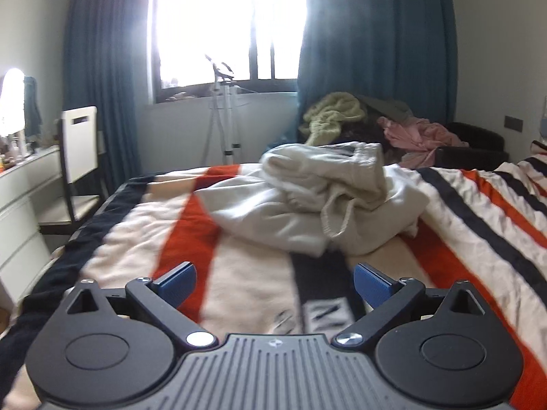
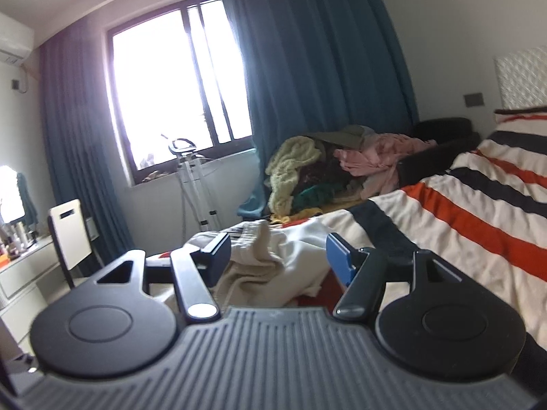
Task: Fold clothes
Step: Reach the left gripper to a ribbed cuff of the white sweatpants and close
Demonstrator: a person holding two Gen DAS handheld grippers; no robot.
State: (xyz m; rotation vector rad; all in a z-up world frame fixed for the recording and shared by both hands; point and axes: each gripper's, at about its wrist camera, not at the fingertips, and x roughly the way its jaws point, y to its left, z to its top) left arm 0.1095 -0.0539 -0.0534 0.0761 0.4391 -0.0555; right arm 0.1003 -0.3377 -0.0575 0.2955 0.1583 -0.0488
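A: Two grippers are showing, one in each view, and both are hovering over the bed with nothing between their blue pads. The left gripper (image 1: 275, 282) is holding its black fingers wide apart above the striped blanket of cream, orange and black fleece (image 1: 136, 239).

B: And the right gripper (image 2: 278, 256)?

A: Its fingers are also standing apart, with a clear gap between them, and no cloth is being pinched there. Through that gap the crumpled cream-white sweatshirt-type garment (image 2: 273, 263) is lying in a heap.

B: Where is that garment sitting on the bed?

A: In the left wrist view the garment (image 1: 318, 198) is lying bunched in the middle of the blanket, beyond the left fingertips and slightly to the right. A ribbed cuff or hem is hanging down its near side. It is not touching either gripper as far as I can tell.

B: What is lying beyond the bed?

A: A loose pile of other clothes (image 2: 328, 167), pale yellow knit, pink fabric and an olive piece on top, is sitting past the far edge, in front of the long teal curtains (image 2: 321, 51). The bright window (image 1: 229, 24) is glaring at the far side, and a white tripod stand (image 1: 222, 119) is standing below it. On the left a white-backed chair with a dark frame (image 1: 78, 147) is standing beside a white dresser (image 1: 20, 212).
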